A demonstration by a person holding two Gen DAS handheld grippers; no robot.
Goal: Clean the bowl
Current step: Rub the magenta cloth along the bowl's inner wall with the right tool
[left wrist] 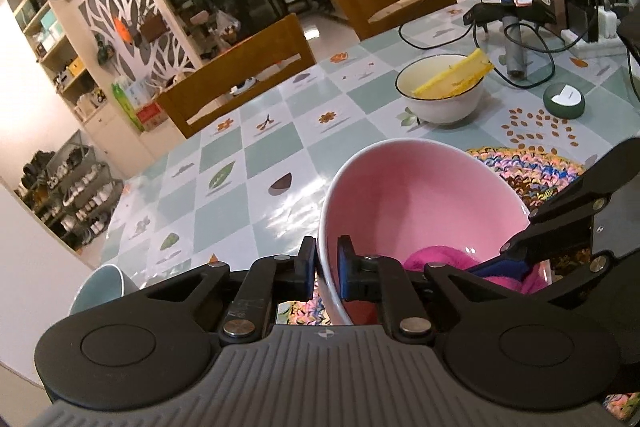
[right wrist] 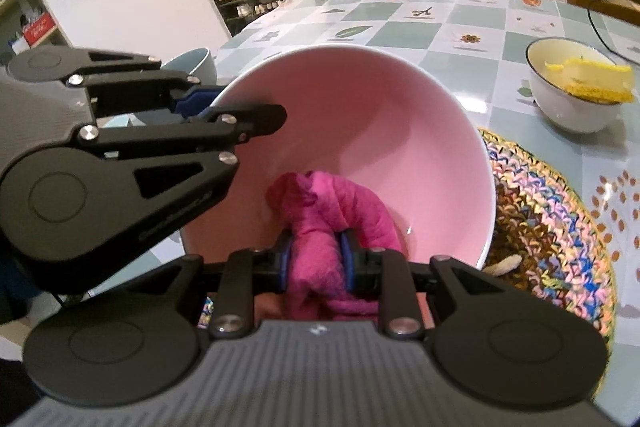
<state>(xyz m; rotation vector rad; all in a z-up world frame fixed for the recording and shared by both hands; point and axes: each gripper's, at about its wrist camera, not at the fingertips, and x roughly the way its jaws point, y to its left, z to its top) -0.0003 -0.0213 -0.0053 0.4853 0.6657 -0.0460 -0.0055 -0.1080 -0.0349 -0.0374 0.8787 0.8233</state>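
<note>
A grey-blue cup (left wrist: 102,285) lies at far left. The left gripper (left wrist: 325,269) pinches the glossy pink bowl's (left wrist: 408,195) thin rim, tilting it over a braided multicolour mat (right wrist: 552,211). The right gripper (right wrist: 316,259) clamps a fuzzy magenta cloth (right wrist: 324,211) inside it. Beyond, a white bowl (left wrist: 444,99) holds a yellow sponge (left wrist: 456,75)

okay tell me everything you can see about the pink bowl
The pink bowl is a smooth, glossy, ceramic-looking bowl, pink inside with a pale whitish rim and outer wall. It is tilted, mouth toward the cameras, over a multicoloured braided mat on the checked tablecloth. The left gripper is shut on its rim, one pad inside and one outside. The right gripper, shut on a magenta cloth, presses that cloth against the lower inside. The rest of the inside shows no marks.
</note>
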